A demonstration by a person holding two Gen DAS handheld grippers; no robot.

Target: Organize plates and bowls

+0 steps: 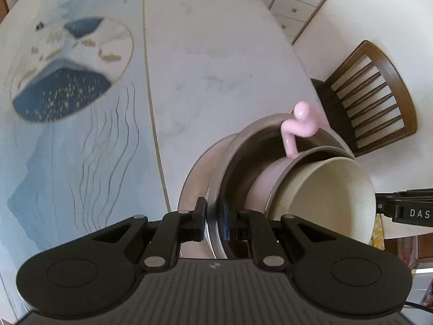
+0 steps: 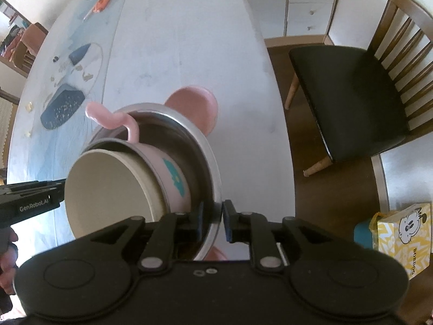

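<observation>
A steel bowl [image 1: 238, 146] stands on a pink plate [image 1: 193, 181] near the table's right edge. Inside it leans a pink cup [image 1: 261, 187] with a curled handle [image 1: 296, 127], and a cream bowl [image 1: 330, 192] is nested in the cup. My left gripper [image 1: 213, 215] is shut on the steel bowl's near rim. In the right wrist view my right gripper [image 2: 213, 216] straddles the opposite rim of the steel bowl [image 2: 189, 138], with small gaps beside its pads, so it is open. The pink cup [image 2: 167, 168] shows a teal print, and the pink plate [image 2: 200, 100] sticks out beyond the bowl.
The white table [image 1: 216, 62] has a blue mat [image 1: 70, 75] on its left half. A wooden chair [image 2: 360, 89] with a black seat stands right of the table, a white drawer unit [image 2: 311, 0] behind it. A yellow box [image 2: 403, 233] is on the floor.
</observation>
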